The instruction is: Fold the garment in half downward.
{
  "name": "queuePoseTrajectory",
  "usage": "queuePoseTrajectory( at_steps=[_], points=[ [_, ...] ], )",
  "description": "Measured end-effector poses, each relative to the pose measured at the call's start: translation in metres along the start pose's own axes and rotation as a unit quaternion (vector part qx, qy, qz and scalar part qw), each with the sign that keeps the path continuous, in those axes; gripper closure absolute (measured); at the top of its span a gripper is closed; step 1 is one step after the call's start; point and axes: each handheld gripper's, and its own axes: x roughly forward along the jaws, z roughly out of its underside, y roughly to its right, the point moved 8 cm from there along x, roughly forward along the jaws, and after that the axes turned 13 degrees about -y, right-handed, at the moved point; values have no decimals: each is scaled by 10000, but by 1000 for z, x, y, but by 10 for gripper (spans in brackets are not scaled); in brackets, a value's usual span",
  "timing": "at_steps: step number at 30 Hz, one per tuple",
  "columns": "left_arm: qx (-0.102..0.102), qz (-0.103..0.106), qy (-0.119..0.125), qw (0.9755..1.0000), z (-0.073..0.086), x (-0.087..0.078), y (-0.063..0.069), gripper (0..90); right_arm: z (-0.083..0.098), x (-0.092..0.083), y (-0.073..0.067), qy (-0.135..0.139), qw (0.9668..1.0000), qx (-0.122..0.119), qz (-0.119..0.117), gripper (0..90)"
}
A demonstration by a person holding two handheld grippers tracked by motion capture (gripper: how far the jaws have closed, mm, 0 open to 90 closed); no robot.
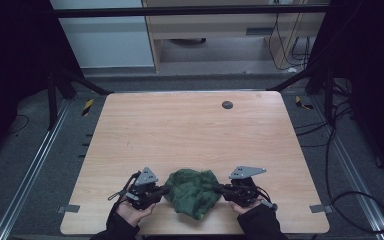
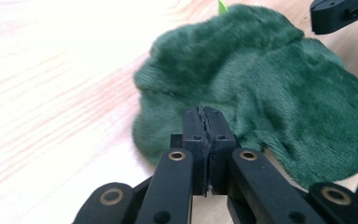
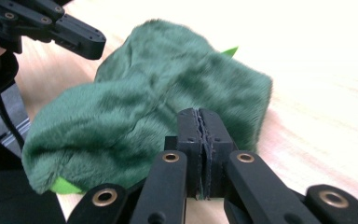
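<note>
Crumpled dark-green plush cloth (image 1: 192,192) lay at table's near edge, between both claws; left gripper (image 1: 166,190) and right gripper (image 1: 215,187) closed, empty, tips facing inward at cloth's opposite sides; equally near.

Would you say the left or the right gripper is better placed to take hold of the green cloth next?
Roughly even, perhaps slightly the left. The left gripper and right gripper flank the crumpled green cloth, both shut, tips at its edges. The left faces a low, thin rim; the right meets a thicker fold.
</note>
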Motion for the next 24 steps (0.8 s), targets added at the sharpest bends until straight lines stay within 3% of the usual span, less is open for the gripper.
queuePoseTrajectory(
  at_steps=[8, 14, 18, 24],
  points=[
    [-207, -126, 160, 9996, -2, -10, -18, 831, -6, -12, 13, 233, 9994, 110, 210, 810],
    [-378, -374, 324, 9981, 0, -16, -39, 720, -7, -19, 30, 373, 9977, 242, 521, 700],
    [-546, -713, 434, 9950, 6, -21, -60, 607, -5, -24, 44, 428, 9958, 400, 708, 614],
    [-746, -974, 528, 9910, 12, -27, -81, 478, 0, -32, 63, 514, 9917, 665, 976, 528]
  ],
)
